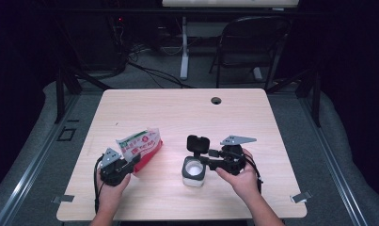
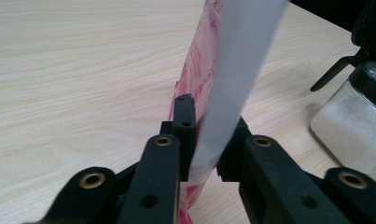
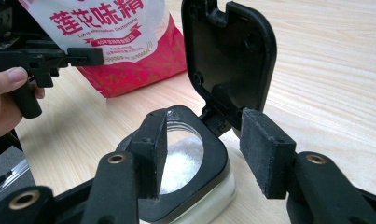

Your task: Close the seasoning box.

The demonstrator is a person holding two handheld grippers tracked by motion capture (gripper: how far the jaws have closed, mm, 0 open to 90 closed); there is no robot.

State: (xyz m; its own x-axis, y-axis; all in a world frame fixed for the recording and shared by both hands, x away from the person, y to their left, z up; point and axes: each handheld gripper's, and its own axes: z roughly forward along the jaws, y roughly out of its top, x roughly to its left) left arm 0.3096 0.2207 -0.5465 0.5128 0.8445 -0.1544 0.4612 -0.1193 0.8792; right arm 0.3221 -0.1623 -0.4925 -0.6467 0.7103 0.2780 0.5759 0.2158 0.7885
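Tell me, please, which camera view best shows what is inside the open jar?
The right gripper view: it looks down into the jar, showing white grains beneath the raised lid. The high view gives just a small white patch in its mouth; the left gripper view catches one frosted side.

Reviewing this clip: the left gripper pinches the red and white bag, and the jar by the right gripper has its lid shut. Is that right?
Not quite. The jar has its hinged black lid flipped open, with white granules visible inside, as the right gripper view shows. The rest holds: the left gripper pinches the red and white bag, and the jar sits by the right gripper.
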